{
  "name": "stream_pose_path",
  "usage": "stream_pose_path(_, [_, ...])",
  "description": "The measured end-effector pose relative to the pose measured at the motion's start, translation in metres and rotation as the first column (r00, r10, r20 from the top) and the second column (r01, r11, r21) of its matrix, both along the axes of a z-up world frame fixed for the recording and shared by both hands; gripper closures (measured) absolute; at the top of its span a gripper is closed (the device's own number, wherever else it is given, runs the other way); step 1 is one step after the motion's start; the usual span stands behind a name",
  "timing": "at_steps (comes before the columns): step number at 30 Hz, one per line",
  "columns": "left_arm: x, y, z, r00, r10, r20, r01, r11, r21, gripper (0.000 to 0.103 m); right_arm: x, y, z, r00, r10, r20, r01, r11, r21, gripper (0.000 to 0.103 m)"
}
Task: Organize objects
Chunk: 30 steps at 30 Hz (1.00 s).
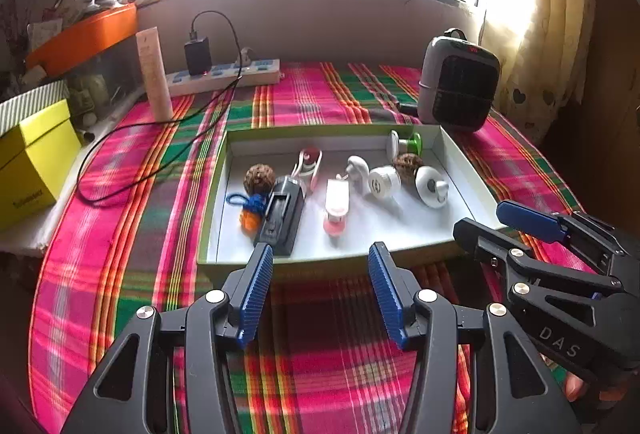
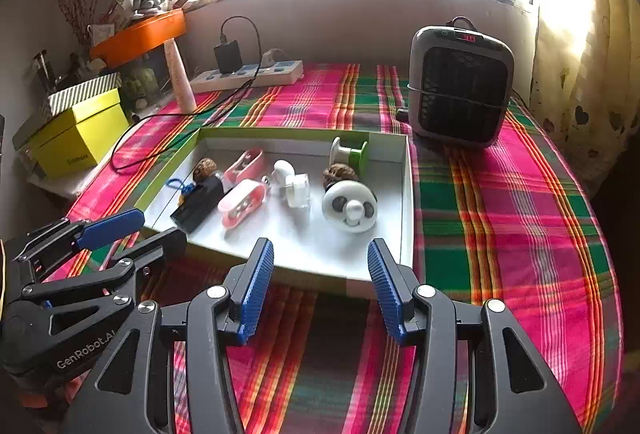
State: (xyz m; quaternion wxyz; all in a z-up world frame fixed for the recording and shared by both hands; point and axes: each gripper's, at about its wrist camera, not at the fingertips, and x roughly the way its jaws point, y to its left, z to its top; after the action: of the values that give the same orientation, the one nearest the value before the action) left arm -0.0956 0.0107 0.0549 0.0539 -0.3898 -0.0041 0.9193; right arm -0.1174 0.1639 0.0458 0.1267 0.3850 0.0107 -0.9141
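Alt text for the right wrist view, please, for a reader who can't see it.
Open, empty right tongs hover at the near edge of a shallow tray holding small items, including a white panda-face disc and a black charger. The tray sits on a plaid tablecloth, a small heater behind it.

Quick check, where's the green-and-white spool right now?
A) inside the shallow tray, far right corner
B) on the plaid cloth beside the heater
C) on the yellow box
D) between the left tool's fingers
A: the green-and-white spool stands inside the shallow tray at its far right corner; both tools are empty.
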Motion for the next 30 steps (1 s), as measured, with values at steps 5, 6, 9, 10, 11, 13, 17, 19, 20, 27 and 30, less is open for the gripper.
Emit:
stream_pose_path(5, [0.012,0.0,-0.008,1.0,0.003,0.023,-0.003,1.0,0.009,0.054,0.012,0.002,-0.004,1.0,-0.018,0.014,0.018,1.0,0.012,0.053])
stream_pose_path(6, [0.014,-0.001,-0.01,1.0,0.008,0.028,-0.008,1.0,0.011,0.054,0.014,0.002,-0.006,0.999,-0.025,0.023,0.025,1.0,0.017,0.053])
stream_pose_path(9, [0.019,-0.003,-0.019,0.999,0.021,0.049,-0.021,1.0,0.007,0.054,0.02,0.003,-0.014,0.999,-0.031,0.042,0.03,0.999,0.037,0.053])
stream_pose_path(10, [0.021,-0.005,-0.022,0.998,0.026,0.054,-0.026,1.0,0.003,0.054,0.023,0.003,-0.017,0.998,-0.036,0.05,0.034,0.998,0.043,0.053])
stream_pose_path(11, [0.022,-0.006,-0.025,0.998,0.028,0.06,-0.028,1.0,0.001,0.054,0.024,0.004,-0.02,0.998,-0.041,0.056,0.038,0.998,0.047,0.053])
stream_pose_path(13, [0.025,-0.009,-0.03,0.996,0.039,0.077,-0.04,0.999,0.003,0.053,0.027,0.005,-0.025,0.996,-0.05,0.072,0.047,0.998,0.048,0.053])
stream_pose_path(17, [0.03,-0.012,-0.036,0.995,0.044,0.087,-0.044,0.999,-0.002,0.053,0.031,0.007,-0.033,0.994,-0.054,0.09,0.049,0.997,0.054,0.052])
stream_pose_path(19, [0.032,-0.013,-0.038,0.995,0.045,0.093,-0.045,0.999,-0.001,0.053,0.035,0.006,-0.035,0.994,-0.052,0.095,0.046,0.997,0.058,0.052])
stream_pose_path(20, [0.033,-0.013,-0.039,0.994,0.048,0.097,-0.048,0.999,-0.002,0.053,0.036,0.006,-0.037,0.994,-0.051,0.1,0.045,0.997,0.06,0.052])
stream_pose_path(27, [0.039,-0.014,-0.045,0.994,0.057,0.097,-0.055,0.998,-0.024,0.052,0.044,0.004,-0.043,0.992,-0.069,0.104,0.059,0.993,0.099,0.041])
stream_pose_path(30, [0.041,-0.012,-0.046,0.995,0.059,0.086,-0.056,0.998,-0.036,0.051,0.047,0.005,-0.044,0.992,-0.08,0.095,0.07,0.992,0.102,0.041])
